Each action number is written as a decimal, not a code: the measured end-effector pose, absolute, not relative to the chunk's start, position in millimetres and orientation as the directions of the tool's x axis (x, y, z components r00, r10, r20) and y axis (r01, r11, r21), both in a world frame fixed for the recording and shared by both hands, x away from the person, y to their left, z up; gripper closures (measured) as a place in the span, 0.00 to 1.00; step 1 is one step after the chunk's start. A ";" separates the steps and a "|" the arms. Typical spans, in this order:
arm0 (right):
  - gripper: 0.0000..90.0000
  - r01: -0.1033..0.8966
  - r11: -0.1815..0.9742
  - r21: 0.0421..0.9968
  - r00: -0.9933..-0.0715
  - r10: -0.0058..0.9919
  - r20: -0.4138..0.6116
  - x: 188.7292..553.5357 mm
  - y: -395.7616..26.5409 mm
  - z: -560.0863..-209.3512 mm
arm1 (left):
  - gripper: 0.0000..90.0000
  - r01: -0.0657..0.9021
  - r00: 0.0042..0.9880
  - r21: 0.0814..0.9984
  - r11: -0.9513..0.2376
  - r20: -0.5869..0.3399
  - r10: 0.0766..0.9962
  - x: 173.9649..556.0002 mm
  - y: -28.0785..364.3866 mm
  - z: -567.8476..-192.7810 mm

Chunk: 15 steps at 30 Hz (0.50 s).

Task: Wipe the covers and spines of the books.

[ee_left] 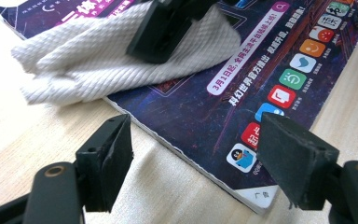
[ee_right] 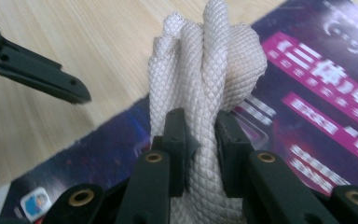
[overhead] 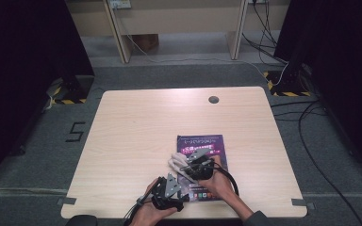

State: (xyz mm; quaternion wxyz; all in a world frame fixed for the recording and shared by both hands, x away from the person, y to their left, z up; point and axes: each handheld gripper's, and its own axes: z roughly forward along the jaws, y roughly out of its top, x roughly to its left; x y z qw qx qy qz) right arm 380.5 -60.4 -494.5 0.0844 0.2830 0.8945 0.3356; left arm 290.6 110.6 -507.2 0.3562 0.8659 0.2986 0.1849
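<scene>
Right gripper (ee_right: 200,140) fingers clamp white cloth (ee_right: 205,70) over magazine (ee_left: 261,70); left gripper (ee_left: 200,158) fingers open, low beside it.

I see both my forearms coming in from the six o'clock edge of the high view. My left gripper (overhead: 178,192) sits at about seven o'clock from the right one, close beside it, its jaws standing well apart with nothing pressed between them; in its own view the two black jaws rise from the bottom corners with a wide gap. My right gripper (ee_right: 200,140) points toward eleven o'clock in the high view, my hand (overhead: 219,181) wrapped behind it, jaws drawn nearly together and pinching the white cloth (ee_right: 205,70).
</scene>
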 end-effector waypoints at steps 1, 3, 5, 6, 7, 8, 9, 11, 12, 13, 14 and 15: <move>0.86 0.454 0.614 0.646 -0.824 0.565 0.042 380.9 -63.8 -494.3 | 0.29 0.385 0.753 0.727 -0.568 0.107 0.649 290.6 110.6 -507.2; 0.86 0.466 0.608 0.643 -0.813 0.581 0.039 381.5 -72.7 -493.7 | 0.29 0.388 0.752 0.727 -0.566 0.105 0.650 290.7 110.8 -507.3; 0.86 0.480 0.596 0.644 -0.798 0.602 0.038 382.8 -85.0 -493.5 | 0.29 0.388 0.752 0.728 -0.565 0.105 0.651 290.5 110.8 -507.4; 0.86 0.489 0.592 0.641 -0.788 0.614 0.034 383.8 -92.2 -493.1 | 0.29 0.388 0.752 0.728 -0.566 0.106 0.651 290.4 110.8 -507.3; 0.86 0.498 0.584 0.641 -0.776 0.631 0.028 385.3 -101.5 -492.8 | 0.29 0.387 0.752 0.726 -0.568 0.108 0.650 290.4 110.9 -507.2; 0.86 0.511 0.574 0.640 -0.762 0.647 0.029 386.8 -109.0 -492.5 | 0.29 0.388 0.751 0.728 -0.565 0.105 0.652 290.4 110.8 -507.4; 0.86 0.518 0.567 0.640 -0.754 0.656 0.029 388.1 -114.5 -492.4 | 0.29 0.389 0.750 0.730 -0.562 0.103 0.653 290.3 110.6 -507.5; 0.86 0.538 0.545 0.642 -0.726 0.687 0.026 392.3 -130.5 -492.2 | 0.29 0.389 0.750 0.730 -0.562 0.103 0.653 290.3 110.6 -507.5; 0.86 0.547 0.540 0.640 -0.715 0.698 0.023 393.1 -135.3 -491.9 | 0.29 0.389 0.750 0.730 -0.562 0.103 0.653 290.3 110.6 -507.5; 0.86 0.561 0.528 0.638 -0.699 0.714 0.024 393.8 -141.1 -491.6 | 0.29 0.389 0.750 0.730 -0.562 0.103 0.653 290.3 110.6 -507.5; 0.86 0.570 0.518 0.638 -0.687 0.726 0.025 394.9 -148.2 -491.4 | 0.29 0.389 0.750 0.730 -0.562 0.103 0.653 290.4 110.7 -507.5; 0.86 0.579 0.511 0.636 -0.676 0.736 0.025 395.1 -153.0 -491.1 | 0.29 0.389 0.751 0.730 -0.562 0.102 0.653 290.4 110.7 -507.5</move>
